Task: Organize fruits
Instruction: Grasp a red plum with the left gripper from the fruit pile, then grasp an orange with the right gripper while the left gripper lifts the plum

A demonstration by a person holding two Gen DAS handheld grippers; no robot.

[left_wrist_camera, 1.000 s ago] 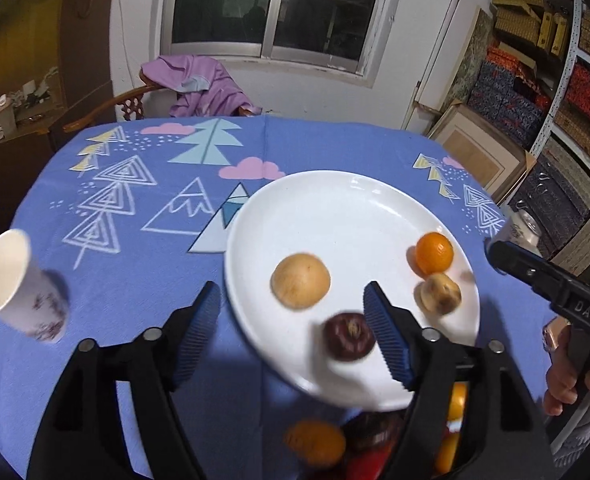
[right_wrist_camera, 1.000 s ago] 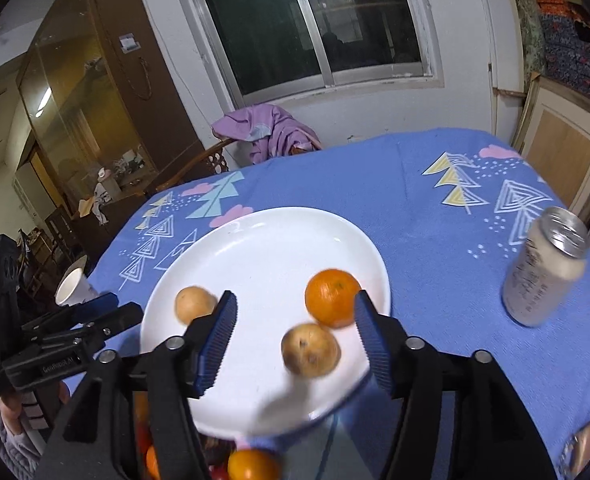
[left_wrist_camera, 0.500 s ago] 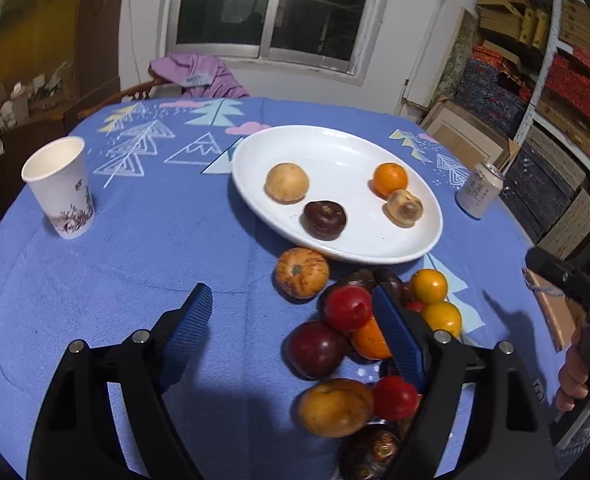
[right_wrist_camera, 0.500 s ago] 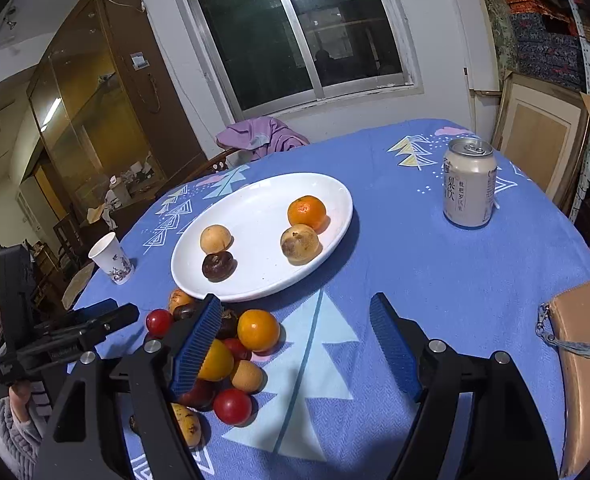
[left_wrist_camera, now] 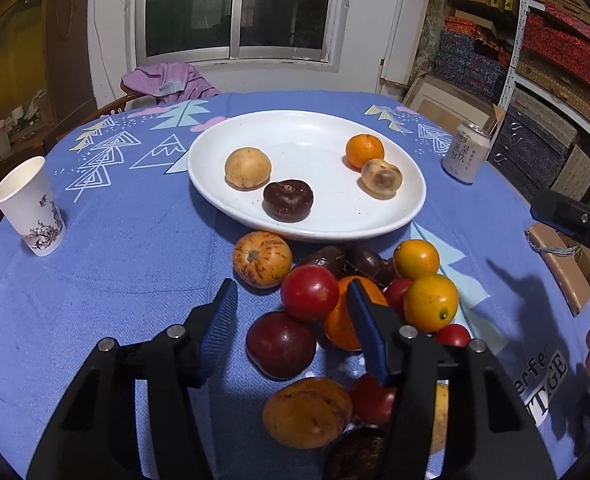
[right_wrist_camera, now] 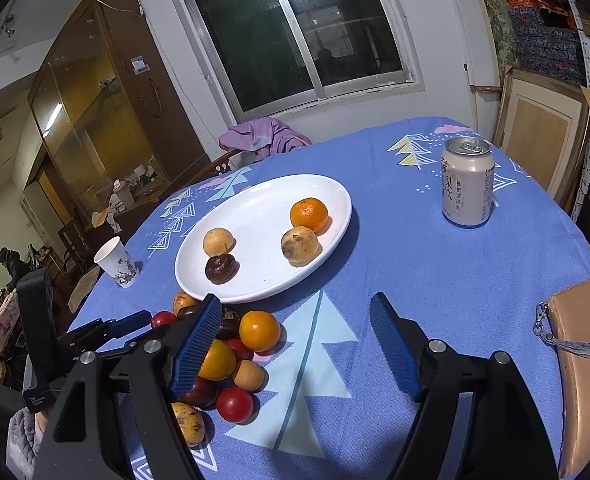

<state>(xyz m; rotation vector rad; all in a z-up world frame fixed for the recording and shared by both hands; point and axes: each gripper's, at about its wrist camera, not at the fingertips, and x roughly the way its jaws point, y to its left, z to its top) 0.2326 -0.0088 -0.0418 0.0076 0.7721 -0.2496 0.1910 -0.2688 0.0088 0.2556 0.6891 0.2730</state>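
- The drink can [right_wrist_camera: 467, 184] stands upright on the table [right_wrist_camera: 435, 272], right of the white plate [left_wrist_camera: 307, 228]; it carries vertical Chinese characters, too small to read with confidence.
- The paper cup [left_wrist_camera: 31, 208] at the table's left shows a dark ink-style drawing and no legible words.
- Large white letters at the lower right of the left wrist view are partly cut off; "TGE" is all that reads.
- The left tool [left_wrist_camera: 291, 320] has just been closing its jaws, which stand at a middling gap above the fruit pile [left_wrist_camera: 347, 304]; the red tomato [left_wrist_camera: 309, 292] and a dark red fruit [left_wrist_camera: 281, 344] show between the pads, neither visibly pressed.
- The right tool [right_wrist_camera: 295, 344] is spread wide over bare blue cloth, gripping nothing; its left pad overlaps the pile's edge in view.
- The plate holds four fruits; the pile lies just in front of it.
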